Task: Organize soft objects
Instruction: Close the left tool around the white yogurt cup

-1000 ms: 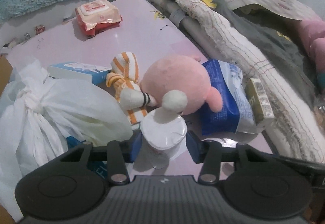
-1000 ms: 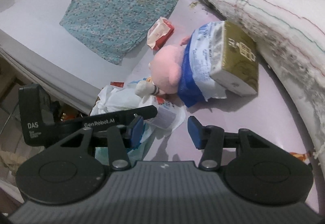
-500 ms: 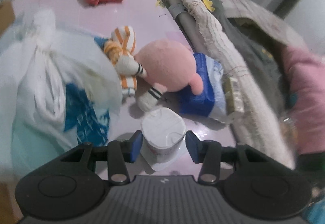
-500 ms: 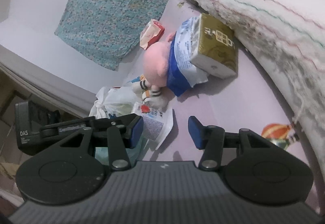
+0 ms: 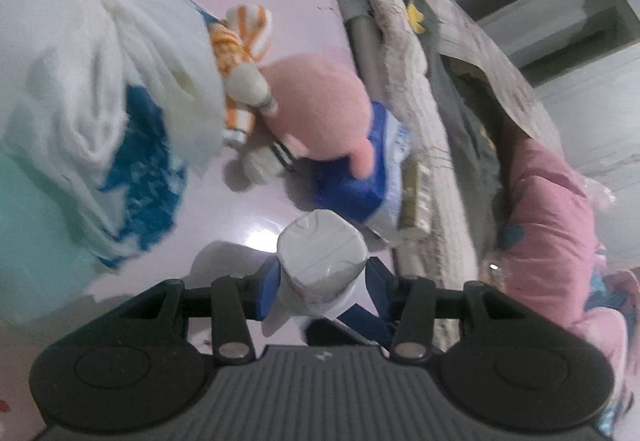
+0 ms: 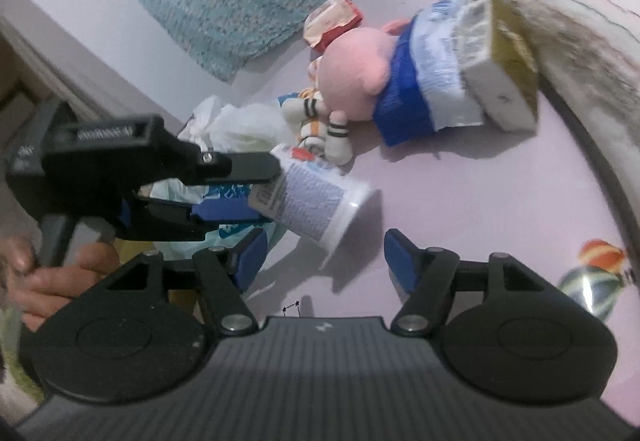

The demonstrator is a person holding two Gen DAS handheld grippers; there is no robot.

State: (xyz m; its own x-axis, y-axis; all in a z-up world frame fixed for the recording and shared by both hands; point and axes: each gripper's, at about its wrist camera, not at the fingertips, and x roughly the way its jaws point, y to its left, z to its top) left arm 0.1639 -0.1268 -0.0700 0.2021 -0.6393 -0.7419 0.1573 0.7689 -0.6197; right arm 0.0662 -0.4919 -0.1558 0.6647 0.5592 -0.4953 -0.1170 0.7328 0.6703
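White and tilted, the cup (image 6: 316,201) is clamped in the left gripper (image 5: 320,281), while the empty right gripper (image 6: 320,253) is opening, probably to take it over next.

Pale pink table (image 6: 500,209) with a little hot-air balloon sticker (image 6: 592,273), shoved right up against a bed piled with rumpled bedding (image 5: 472,113). White wall (image 5: 600,89) behind, pretty dim indoor light.

One pink plush (image 6: 352,77), one white cup (image 6: 316,201), one tied bag (image 5: 100,81), two tissue packs (image 6: 424,81).
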